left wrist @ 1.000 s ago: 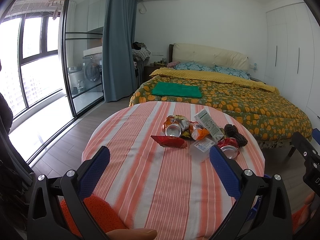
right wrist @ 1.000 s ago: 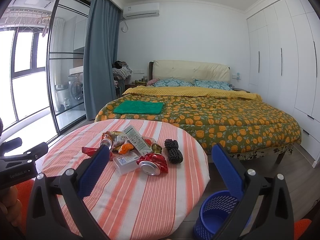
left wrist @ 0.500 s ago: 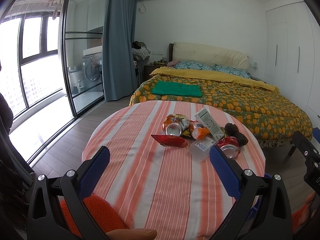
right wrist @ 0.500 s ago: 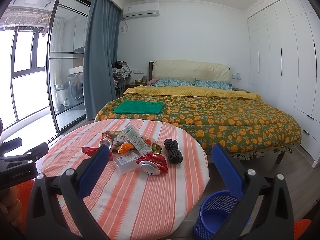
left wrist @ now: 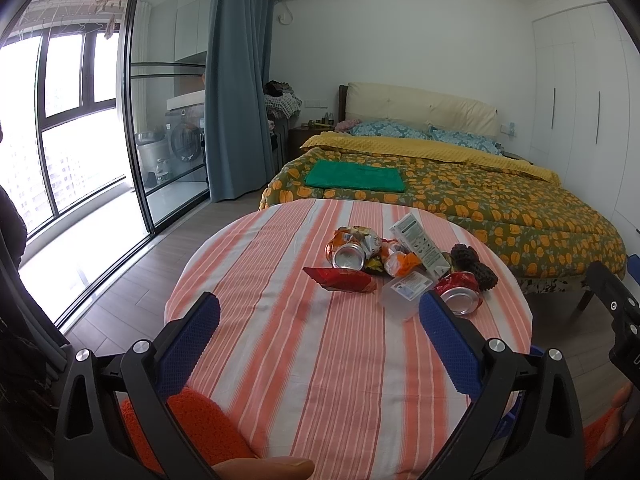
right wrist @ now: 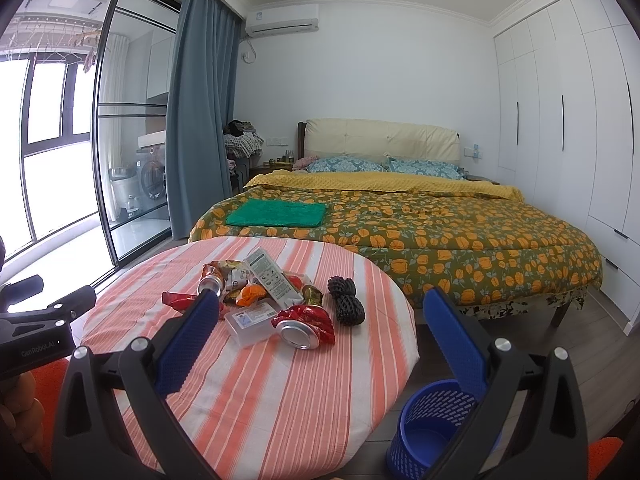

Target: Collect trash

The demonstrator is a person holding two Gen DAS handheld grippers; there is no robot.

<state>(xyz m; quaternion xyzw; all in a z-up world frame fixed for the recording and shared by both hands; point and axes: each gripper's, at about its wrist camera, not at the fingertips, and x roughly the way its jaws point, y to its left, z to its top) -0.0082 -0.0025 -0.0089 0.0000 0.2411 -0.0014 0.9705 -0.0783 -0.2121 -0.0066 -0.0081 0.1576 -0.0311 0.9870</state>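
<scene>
The right gripper's blue finger [right wrist: 456, 340] hides part of the blue basket [right wrist: 436, 432], its other finger covers some of the red wrapper [right wrist: 178, 301], and the words on the white carton [right wrist: 272, 280] are too small to read.

black forked frames with silver screws carry blue textured pads [left wrist: 448, 336]; fuzzy orange sleeves [left wrist: 192, 420] below.

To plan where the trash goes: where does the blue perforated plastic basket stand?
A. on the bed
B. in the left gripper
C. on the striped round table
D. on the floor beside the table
D: the blue perforated plastic basket stands on the floor, beside and below the striped round table.
</scene>
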